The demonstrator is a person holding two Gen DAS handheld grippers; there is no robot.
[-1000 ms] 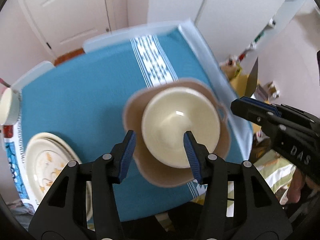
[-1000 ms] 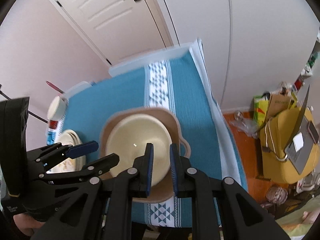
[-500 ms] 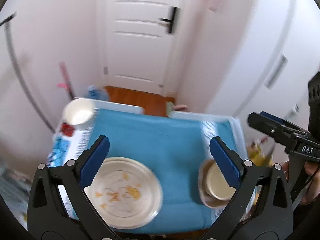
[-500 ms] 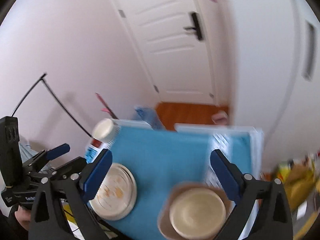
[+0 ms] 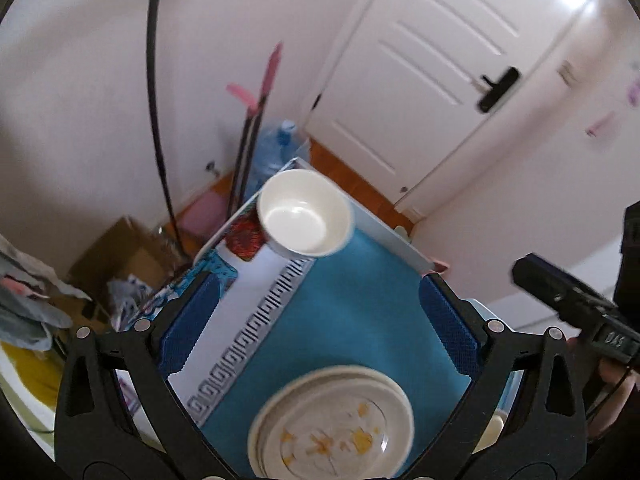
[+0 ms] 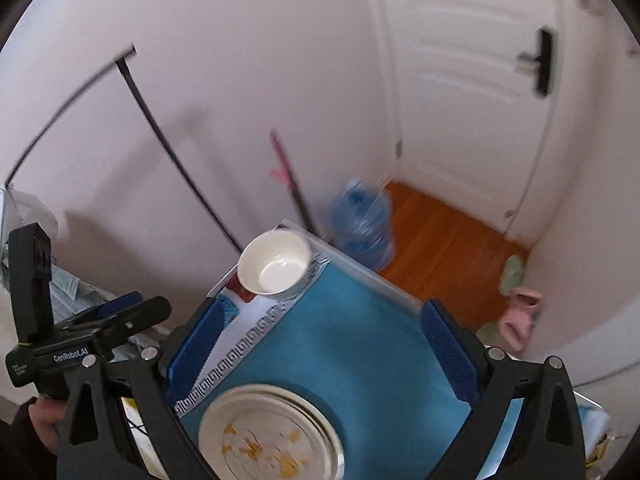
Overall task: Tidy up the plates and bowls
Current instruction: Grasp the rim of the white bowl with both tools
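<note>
Left wrist view: left gripper (image 5: pixel 318 320) jaws spread wide with nothing between them, hovering over the teal tablecloth (image 5: pixel 340 320). Stack of plates (image 5: pixel 332 426) with yellow pattern sits at the near edge, just below the jaws. White bowl (image 5: pixel 305 218) sits at the far left corner, well apart from the plates. Right gripper (image 6: pixel 322 344) is also wide open and empty above the same cloth, plates near, bowl far. White door (image 5: pixel 436 68) stands behind.
</note>
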